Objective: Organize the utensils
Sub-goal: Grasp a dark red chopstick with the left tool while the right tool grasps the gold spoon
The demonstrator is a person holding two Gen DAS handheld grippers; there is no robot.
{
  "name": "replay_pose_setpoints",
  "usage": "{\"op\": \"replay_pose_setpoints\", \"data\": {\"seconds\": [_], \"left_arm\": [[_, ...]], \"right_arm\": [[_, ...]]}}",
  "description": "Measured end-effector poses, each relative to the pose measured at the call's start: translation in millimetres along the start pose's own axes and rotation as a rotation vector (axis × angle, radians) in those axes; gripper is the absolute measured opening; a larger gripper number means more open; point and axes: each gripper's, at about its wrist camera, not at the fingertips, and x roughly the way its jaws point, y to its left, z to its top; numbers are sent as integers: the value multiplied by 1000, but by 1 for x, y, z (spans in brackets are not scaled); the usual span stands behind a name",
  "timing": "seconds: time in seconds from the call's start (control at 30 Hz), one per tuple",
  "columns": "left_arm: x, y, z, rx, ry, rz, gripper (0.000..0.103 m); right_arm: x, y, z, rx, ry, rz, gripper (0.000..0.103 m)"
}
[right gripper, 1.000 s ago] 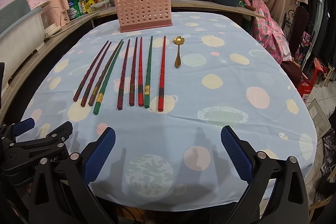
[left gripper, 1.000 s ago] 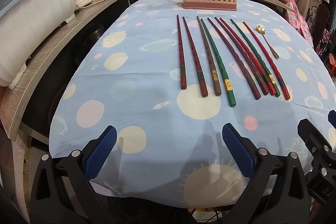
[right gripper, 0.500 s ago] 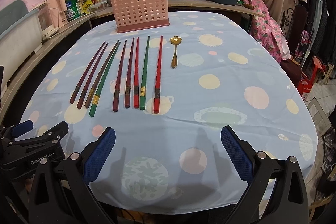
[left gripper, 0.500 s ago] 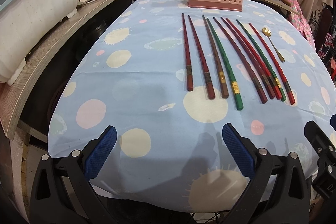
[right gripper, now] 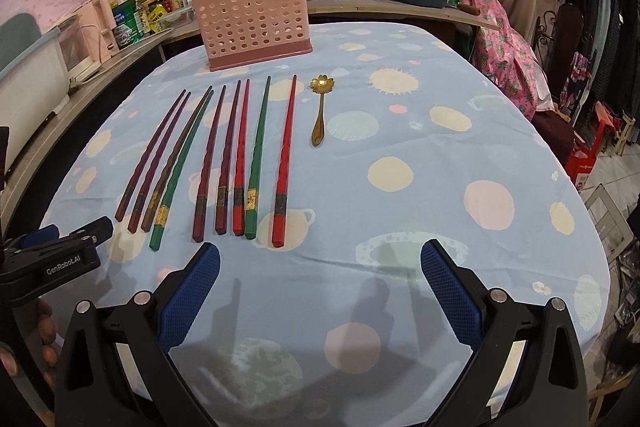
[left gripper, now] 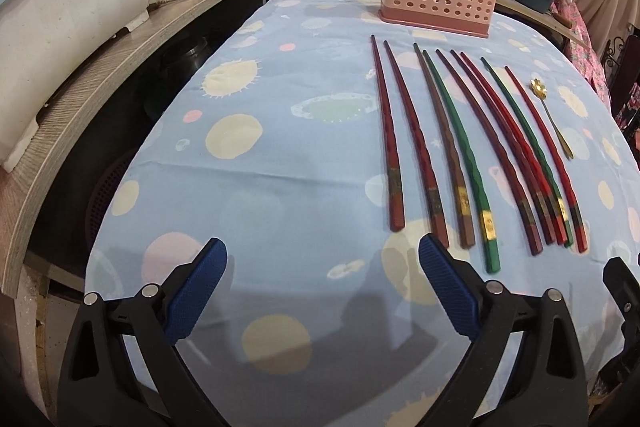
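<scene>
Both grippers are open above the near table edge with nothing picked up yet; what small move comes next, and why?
Probably advance the right gripper toward the bright red chopstick: its butt lies nearest, between the open jaws, and the pink holder waits beyond.

**Two wrist views over one table**

The left wrist camera sits low at the near edge of the table (left gripper: 280, 167), looking forward and slightly down between the spread fingers of the left gripper (left gripper: 322, 289). It faces the far end, offset left, so the chopsticks (left gripper: 472, 155) lie right of centre and the side counter (left gripper: 80, 99) fills its left.

The right wrist camera looks the same way from further right, between the fingers of the right gripper (right gripper: 320, 289); the chopsticks (right gripper: 224, 155) fall left of centre.

Both views share the chopsticks, the gold spoon (left gripper: 552, 119) (right gripper: 319, 111) and the pink holder (left gripper: 436, 1) (right gripper: 256, 23). The right view also catches the left gripper at its lower left.
</scene>
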Motion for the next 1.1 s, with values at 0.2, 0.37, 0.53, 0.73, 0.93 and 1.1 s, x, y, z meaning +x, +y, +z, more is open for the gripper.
{"op": "replay_pose_setpoints", "data": {"seconds": [0.2, 0.37, 0.53, 0.73, 0.93, 1.1], "left_arm": [[9, -3, 9, 1, 6, -10, 88], [17, -4, 15, -1, 19, -22, 81], [21, -5, 18, -10, 30, -44, 70], [20, -7, 20, -6, 22, -61, 53], [19, -9, 22, -4, 21, -72, 38], [19, -11, 21, 5, 16, -64, 38]], "right_arm": [[10, -3, 15, 14, -19, -6, 96], [23, -4, 29, 25, -30, -12, 96], [39, -6, 49, 47, -38, -15, 96], [61, -8, 69, 71, -30, -16, 89], [86, -14, 80, 130, 29, 25, 59], [98, -6, 80, 102, 61, 35, 41]]}}
